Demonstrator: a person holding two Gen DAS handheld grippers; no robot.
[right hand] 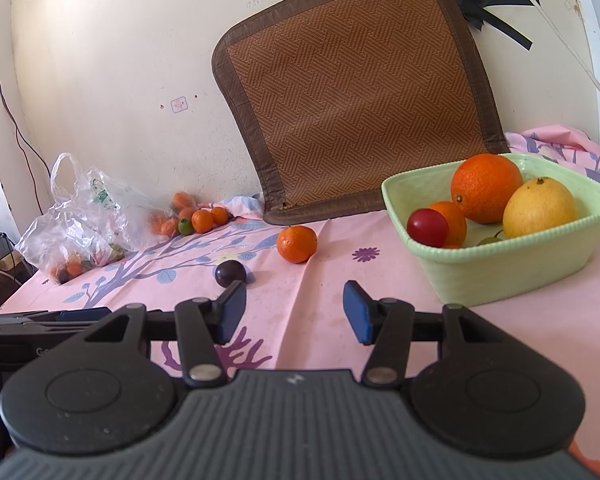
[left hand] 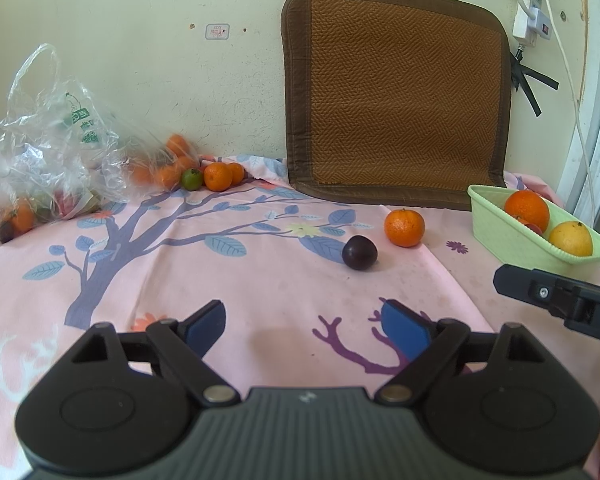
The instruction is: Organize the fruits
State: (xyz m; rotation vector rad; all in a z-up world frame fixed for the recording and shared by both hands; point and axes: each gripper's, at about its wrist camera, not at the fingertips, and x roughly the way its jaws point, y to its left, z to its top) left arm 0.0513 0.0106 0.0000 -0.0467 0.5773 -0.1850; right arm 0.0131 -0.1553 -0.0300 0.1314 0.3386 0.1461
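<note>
Left wrist view shows your left tool (left hand: 304, 322) spread wide and empty, blue pads above the pink tree-print cloth (left hand: 220, 280) that covers the surface. Your right tool (right hand: 294, 310) is also wide and holds nothing; its left pad sits just in front of the dark plum (right hand: 230, 273), though you cannot tell if they touch. Just right of the plum and farther back lies a loose mandarin (right hand: 297, 243). At the right stands the green basket (right hand: 500, 276), holding a large orange (right hand: 486, 188), a yellow citrus (right hand: 540, 208), a smaller orange and a red fruit (right hand: 427, 227). Far left, a clear plastic bag (left hand: 44, 152) slumps with more fruit inside, and a few mandarins and a green fruit (left hand: 191, 179) sit beside its mouth. A woven brown mat (left hand: 396, 96) leans on the cream wall behind.
</note>
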